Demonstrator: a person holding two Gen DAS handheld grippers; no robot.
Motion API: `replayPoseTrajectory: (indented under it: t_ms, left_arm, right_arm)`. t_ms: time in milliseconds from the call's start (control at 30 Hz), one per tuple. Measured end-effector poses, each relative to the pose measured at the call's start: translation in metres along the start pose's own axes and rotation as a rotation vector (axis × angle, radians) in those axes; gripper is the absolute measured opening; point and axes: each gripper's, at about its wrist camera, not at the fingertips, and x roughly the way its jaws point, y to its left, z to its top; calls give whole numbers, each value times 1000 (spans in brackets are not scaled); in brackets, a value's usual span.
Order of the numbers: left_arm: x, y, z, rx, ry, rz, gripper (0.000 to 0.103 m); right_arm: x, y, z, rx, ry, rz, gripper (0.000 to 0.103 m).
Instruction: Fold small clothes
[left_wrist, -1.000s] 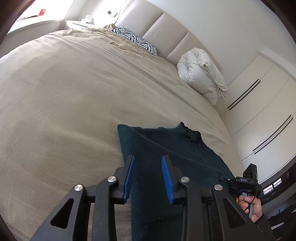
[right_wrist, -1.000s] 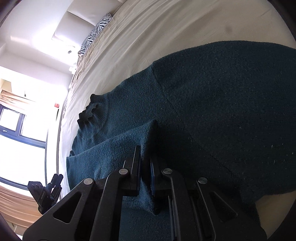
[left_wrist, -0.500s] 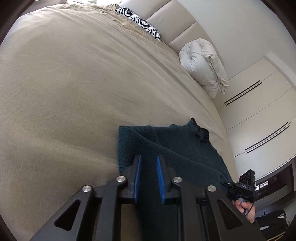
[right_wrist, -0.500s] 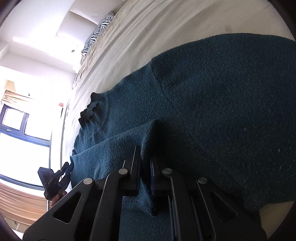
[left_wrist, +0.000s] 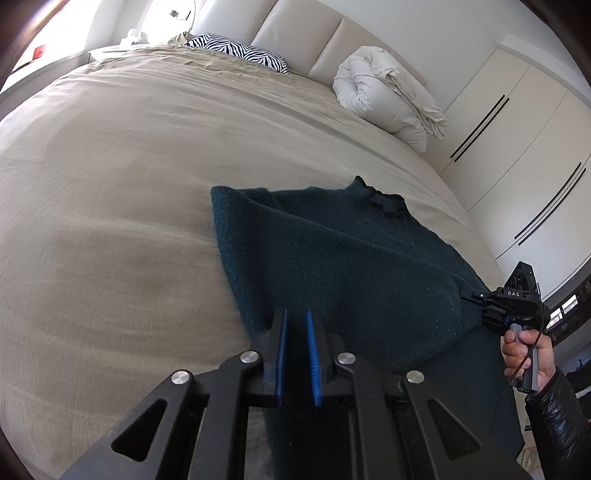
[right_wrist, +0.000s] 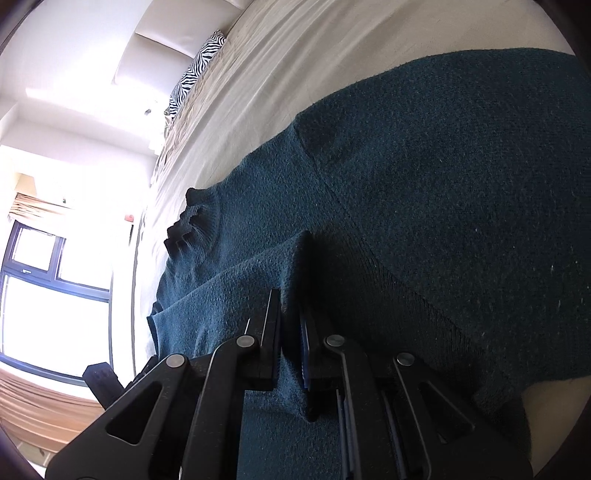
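Both fingers (left_wrist: 295, 325) (right_wrist: 291, 310) angle downward, pinching the sweater (left_wrist: 351, 266).

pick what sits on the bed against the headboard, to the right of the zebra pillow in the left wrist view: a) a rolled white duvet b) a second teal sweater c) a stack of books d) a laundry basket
a: a rolled white duvet lies on the bed against the headboard, right of the zebra pillow.
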Motion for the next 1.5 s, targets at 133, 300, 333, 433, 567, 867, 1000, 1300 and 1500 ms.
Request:
replayPoseTrajectory:
  t_ms: [133, 300, 333, 433, 567, 867, 1000, 1300, 1500]
  left_arm:
    - [-3, -11, -16, 58, 16, 28, 12]
    - [-6, -9, -24, 28, 14, 13, 12]
    - [-8, -11, -26, 30, 13, 17, 12]
    - [-18, -14, -30, 14, 6, 5, 22]
    - [-41, -27, -34, -31, -53, -41, 52]
    - [-42, -80, -58, -88, -31, -174, 70]
    - [-25, -96, -67, -117, 19, -207, 71]
    - [-9, -109, -72, -159, 64, -229, 75]
    - [0, -97, -70, -214, 84, -238, 76]
  right_arm:
    - [-12, -3, -5, 4, 0, -5, 8]
    - [-31, -14, -15, 34, -5, 12, 8]
    - [-38, -17, -19, 40, -8, 13, 8]
    - [-62, -27, -32, 45, -25, 10, 9]
    - [-121, -54, -55, 52, -123, 10, 32]
    - [-289, -208, -85, 409, -522, 52, 66]
    - [-326, -252, -80, 480, -613, 70, 65]
    - [-341, -294, -40, 538, -667, 54, 56]
    - [-343, -308, -22, 567, -680, -42, 9]
